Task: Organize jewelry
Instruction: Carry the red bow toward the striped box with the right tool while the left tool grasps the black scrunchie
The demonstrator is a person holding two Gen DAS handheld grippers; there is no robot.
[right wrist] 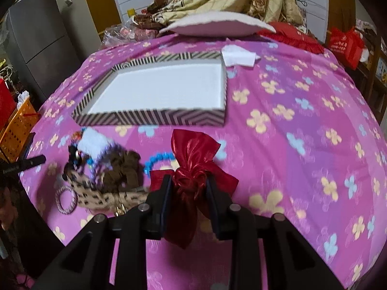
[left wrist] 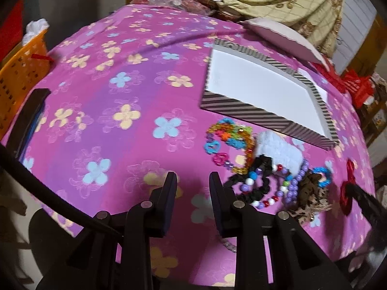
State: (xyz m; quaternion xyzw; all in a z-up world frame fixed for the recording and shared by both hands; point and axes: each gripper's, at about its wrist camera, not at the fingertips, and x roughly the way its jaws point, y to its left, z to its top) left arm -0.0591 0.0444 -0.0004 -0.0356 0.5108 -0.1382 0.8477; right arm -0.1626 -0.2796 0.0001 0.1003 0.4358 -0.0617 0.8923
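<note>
My right gripper [right wrist: 188, 186] was clamped on the gathered neck of a shiny red pouch [right wrist: 193, 154], its two fingers pressing the cinched fabric from both sides, with the pouch's flared top standing up ahead of the fingers and its body hanging below them. My left gripper [left wrist: 192, 181] held nothing; its jaws stood parted over bare cloth, just left of the jewelry heap.

Beyond the left fingers lay that heap [left wrist: 261, 169]: a bracelet of bright plastic links [left wrist: 227, 142], strings of purple, white and red beads [left wrist: 287, 186], a black scrunchie [left wrist: 256, 181], a brown scrunchie [left wrist: 312, 186], a small blue bead ring [left wrist: 323, 176] and a white fluffy piece [left wrist: 278, 149], all tangled and touching one another. In the right view a leopard-print band [right wrist: 104, 195] and a pale twisted ring [right wrist: 66, 199] sat at the near edge of the same heap.

Farther out, the striped box [right wrist: 154, 118] rested on the pink flowered bedspread [right wrist: 302, 145], and its white inside looked bare in both views.

I judged the task to be at its very start. Nothing had gone into the box, the pouch was the only piece lifted, and the whole heap remained to be sorted. I guessed the pouch belonged in the box ahead, though whether things should go inside the pouch I could not tell.
</note>
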